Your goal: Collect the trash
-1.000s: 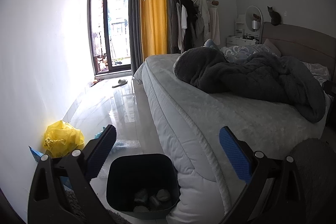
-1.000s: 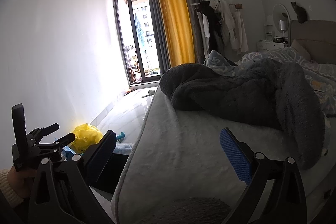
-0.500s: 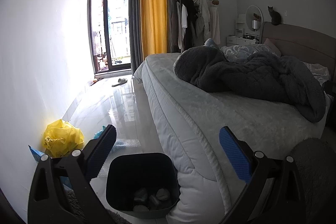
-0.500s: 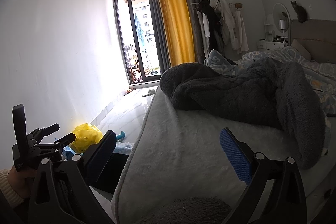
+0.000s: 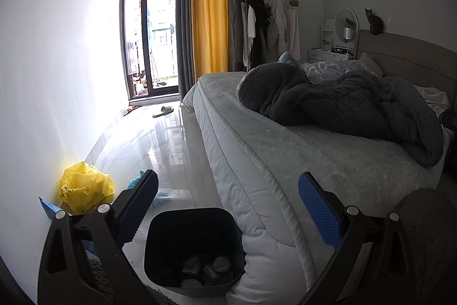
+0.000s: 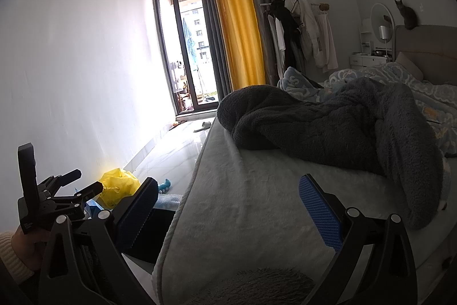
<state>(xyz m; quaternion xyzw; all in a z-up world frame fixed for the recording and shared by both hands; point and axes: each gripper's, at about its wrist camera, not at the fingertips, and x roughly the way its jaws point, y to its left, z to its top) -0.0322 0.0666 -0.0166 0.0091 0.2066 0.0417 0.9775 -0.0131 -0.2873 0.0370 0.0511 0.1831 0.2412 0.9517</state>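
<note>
Yellow bag (image 5: 85,187) lies left of the left gripper's (image 5: 228,207) spread jaws, seemingly untouched.

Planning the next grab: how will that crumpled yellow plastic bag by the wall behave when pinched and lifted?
The yellow plastic bag looks thin and crumpled, so it is probably light and floppy, sagging from wherever it is pinched. Its glossy film may slip between the pads. The open left tool should likely bite a thick fold.

Bed (image 5: 285,159) with rumpled grey blanket (image 5: 342,107), yellow curtain (image 5: 210,7), grey cat (image 5: 373,22) on headboard (image 5: 414,56), clothes rack (image 5: 265,27)
</note>
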